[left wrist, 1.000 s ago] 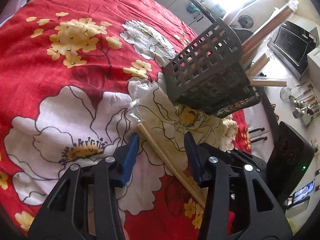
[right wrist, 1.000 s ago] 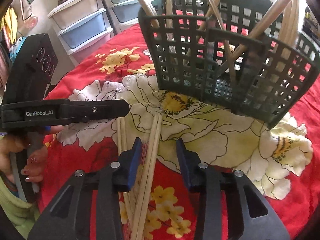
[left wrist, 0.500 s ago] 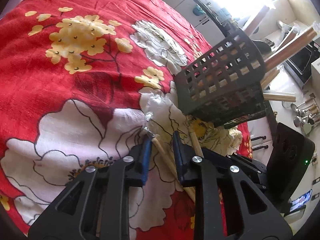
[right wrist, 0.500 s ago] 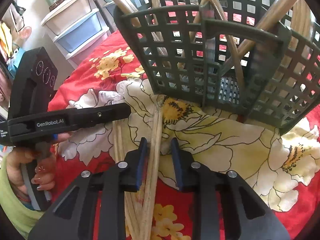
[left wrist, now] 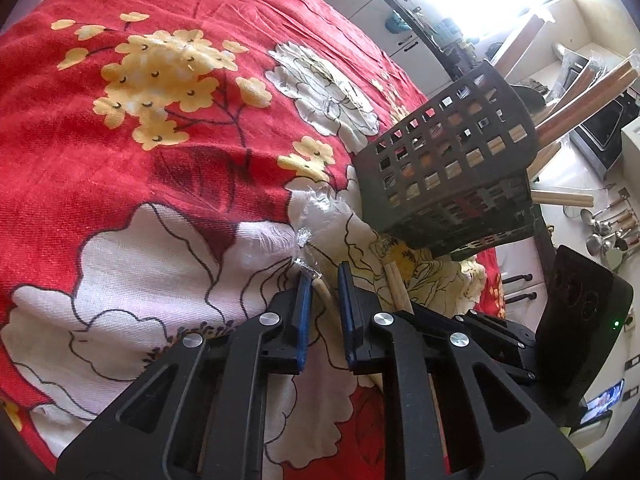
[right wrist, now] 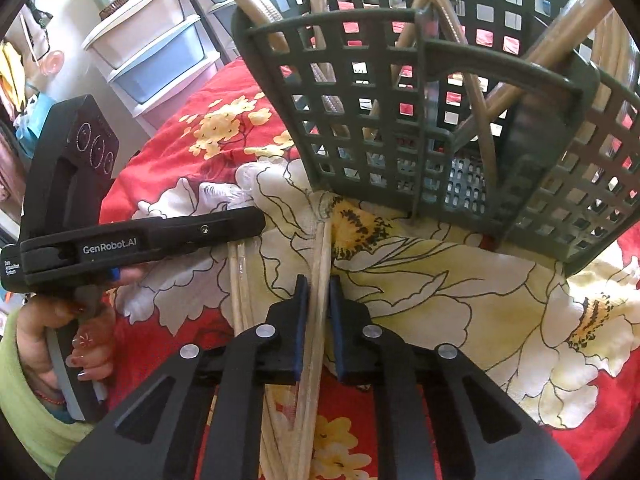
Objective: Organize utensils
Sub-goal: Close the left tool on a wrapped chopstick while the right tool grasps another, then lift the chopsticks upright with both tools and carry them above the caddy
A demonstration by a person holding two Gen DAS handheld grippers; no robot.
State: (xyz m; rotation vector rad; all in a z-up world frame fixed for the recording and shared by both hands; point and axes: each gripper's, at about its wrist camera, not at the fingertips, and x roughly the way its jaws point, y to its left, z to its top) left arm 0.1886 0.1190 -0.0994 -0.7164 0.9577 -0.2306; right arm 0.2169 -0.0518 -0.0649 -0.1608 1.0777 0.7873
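A dark green lattice utensil basket (right wrist: 440,120) stands on the red floral cloth and holds several wooden utensils; it also shows in the left wrist view (left wrist: 448,176). My right gripper (right wrist: 319,284) is shut on a pair of wooden chopsticks (right wrist: 323,252) lying on the cloth, tips near the basket's base. My left gripper (left wrist: 323,276) is shut on a plastic-wrapped wooden stick (left wrist: 325,294) lying on the cloth. The left gripper also shows in the right wrist view (right wrist: 256,220), beside more sticks (right wrist: 238,280).
The table is covered by a red cloth with white and yellow flowers (left wrist: 160,140). Plastic drawers (right wrist: 156,52) stand beyond the table's far left edge. A kitchen counter with metal utensils (left wrist: 612,228) lies to the right. Another wooden stick (left wrist: 396,284) lies right of my left gripper.
Both grippers moved forward toward the basket and their jaws closed: the left onto the wrapped stick, the right onto the chopsticks.
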